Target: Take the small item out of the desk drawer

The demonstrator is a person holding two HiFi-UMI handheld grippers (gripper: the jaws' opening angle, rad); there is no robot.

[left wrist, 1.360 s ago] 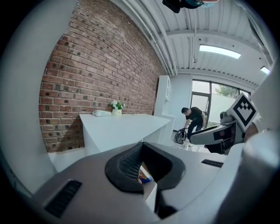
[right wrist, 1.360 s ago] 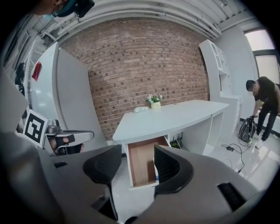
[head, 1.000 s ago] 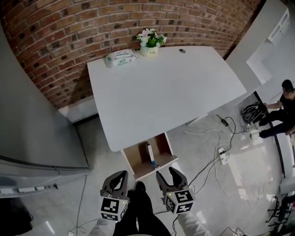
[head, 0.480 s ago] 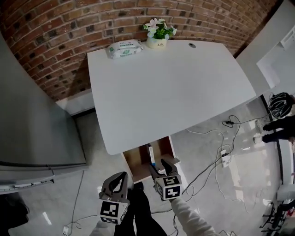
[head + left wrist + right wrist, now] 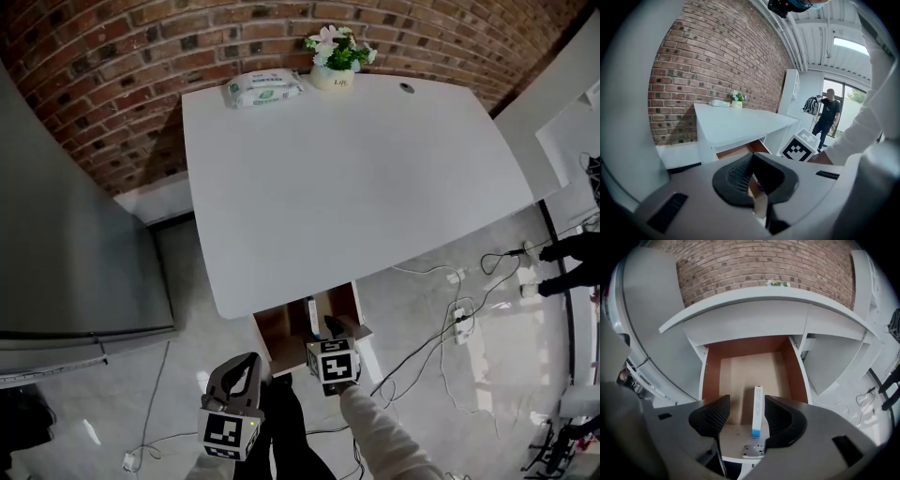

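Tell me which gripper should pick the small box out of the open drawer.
Right. The right gripper is at the drawer, its open jaws lined up either side of the box. The left gripper hangs outside the drawer.

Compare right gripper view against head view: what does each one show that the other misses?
Only the right gripper view: the right gripper's jaws standing apart, the slim white box seen between them, and the drawer's bare floor. Only the head view: the wipes pack, the left gripper and the floor cables. Both: the desk, the open drawer, the box and the flowers.
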